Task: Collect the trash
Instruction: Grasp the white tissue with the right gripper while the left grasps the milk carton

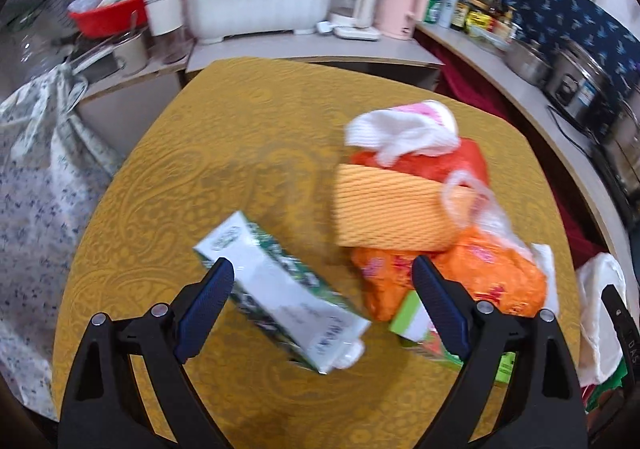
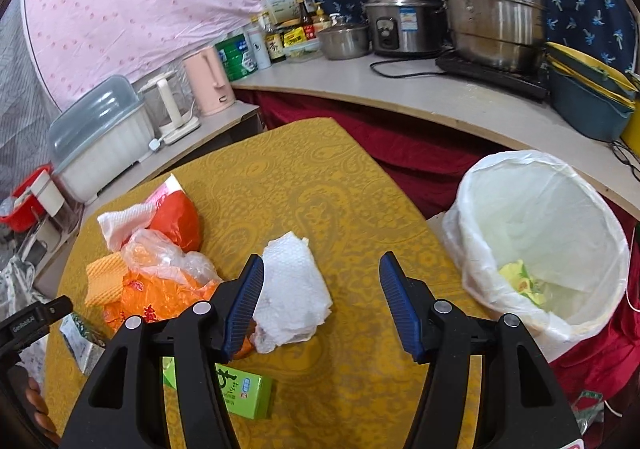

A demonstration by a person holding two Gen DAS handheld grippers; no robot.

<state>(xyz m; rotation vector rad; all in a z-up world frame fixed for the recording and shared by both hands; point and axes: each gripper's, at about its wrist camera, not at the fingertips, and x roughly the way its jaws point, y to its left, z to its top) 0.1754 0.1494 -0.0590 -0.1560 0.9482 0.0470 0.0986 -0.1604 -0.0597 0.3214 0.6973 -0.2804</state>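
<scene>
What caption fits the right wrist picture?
Open right gripper above a crumpled paper towel on the yellow table, lined bin alongside.

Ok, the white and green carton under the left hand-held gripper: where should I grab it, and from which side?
Grip the carton across its narrow width near mid-body, coming down from above. It lies flat and diagonal on the yellow table, so the open left hand-held gripper would probably need rolling until its fingers straddle the long sides.

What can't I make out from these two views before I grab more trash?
- Bin contents: right wrist view, the liner folds hide all but a yellow scrap.
- Green box: both views, the hand-held gripper arms cover part of it.
- Milk carton print: left wrist view, blurred.
- Bottle labels on the counter: too small.
</scene>
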